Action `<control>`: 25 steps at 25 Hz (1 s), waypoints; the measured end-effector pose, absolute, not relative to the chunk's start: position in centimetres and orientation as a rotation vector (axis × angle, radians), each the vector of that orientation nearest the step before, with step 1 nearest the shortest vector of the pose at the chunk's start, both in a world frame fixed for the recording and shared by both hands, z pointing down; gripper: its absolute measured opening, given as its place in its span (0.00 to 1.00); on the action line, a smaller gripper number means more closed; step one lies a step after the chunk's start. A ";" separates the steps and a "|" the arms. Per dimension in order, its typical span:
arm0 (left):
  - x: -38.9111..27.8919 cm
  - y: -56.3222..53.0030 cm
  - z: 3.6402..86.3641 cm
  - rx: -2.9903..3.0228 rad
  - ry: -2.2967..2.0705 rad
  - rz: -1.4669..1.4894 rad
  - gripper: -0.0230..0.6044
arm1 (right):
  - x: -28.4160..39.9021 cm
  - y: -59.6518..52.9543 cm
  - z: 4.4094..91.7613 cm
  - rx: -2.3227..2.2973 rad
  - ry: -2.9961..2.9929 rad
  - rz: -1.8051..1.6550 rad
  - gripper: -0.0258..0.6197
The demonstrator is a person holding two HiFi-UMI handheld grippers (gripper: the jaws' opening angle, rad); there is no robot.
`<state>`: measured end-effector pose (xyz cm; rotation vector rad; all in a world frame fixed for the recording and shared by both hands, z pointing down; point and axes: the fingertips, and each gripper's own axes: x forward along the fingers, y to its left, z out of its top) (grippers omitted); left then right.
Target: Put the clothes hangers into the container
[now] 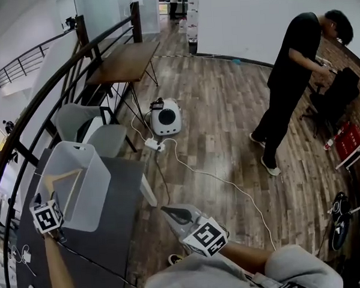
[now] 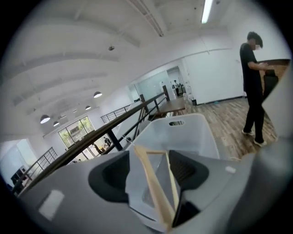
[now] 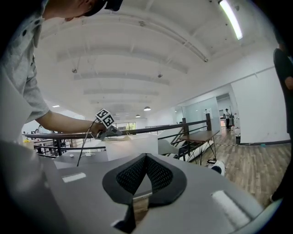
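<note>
Release step, by my reading: the left tongs [image 1: 45, 199] are spread over the container [image 2: 183, 132] at nine o'clock on the table [image 1: 112, 234], with the wooden hanger [image 2: 153, 187] standing loose inside. The right tongs [image 3: 145, 157] are pressed together and empty. Next move is probably lifting clear.

**Where things lie**

We find the container [image 1: 93, 196] on the table [image 1: 121, 234] at our left, with the hanger [image 1: 66, 174] leaning inside it. Behind the container stands a chair [image 1: 88, 124], and farther back a second table [image 1: 127, 62]. A person [image 1: 291, 74] stands well apart on the right.
</note>
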<state>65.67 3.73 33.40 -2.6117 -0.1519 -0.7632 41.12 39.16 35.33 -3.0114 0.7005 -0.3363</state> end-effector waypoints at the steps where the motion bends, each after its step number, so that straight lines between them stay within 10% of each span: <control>1: 64.6 3.9 32.6 -2.662 -0.173 -0.709 0.46 | 41.3 38.9 35.4 -3.011 0.705 -0.334 0.04; 12: 47.1 11.1 28.8 -3.038 -0.417 -0.266 0.07 | 41.1 37.2 35.3 -2.975 0.786 -0.317 0.04; 25: 40.2 18.4 34.3 -3.156 -0.534 -0.443 0.06 | 41.9 38.9 33.9 -2.952 0.704 -0.286 0.04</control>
